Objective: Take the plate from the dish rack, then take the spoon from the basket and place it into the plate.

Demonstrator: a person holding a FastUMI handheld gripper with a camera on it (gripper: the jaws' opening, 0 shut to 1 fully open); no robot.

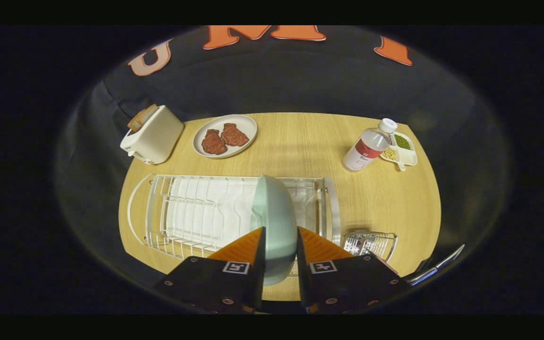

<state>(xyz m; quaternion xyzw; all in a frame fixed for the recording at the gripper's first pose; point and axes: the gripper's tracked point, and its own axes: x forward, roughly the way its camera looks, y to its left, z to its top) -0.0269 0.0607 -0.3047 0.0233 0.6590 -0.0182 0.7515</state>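
Tool [280, 236] clenched on pale green plate [274, 212] rim, plate upright btwn fingers over dish rack [196, 212]; looked stiff, glazed, slippery, breakable, so rim grip w/ firm squeeze seemed best.

We saw a light wooden table [300, 156]. On it lay a white dish rack [196, 212], a small wire basket [371, 243] beside it, a toaster [154, 134], a plate of meat [225, 136], a bottle [368, 147] and a divided dish [404, 150].
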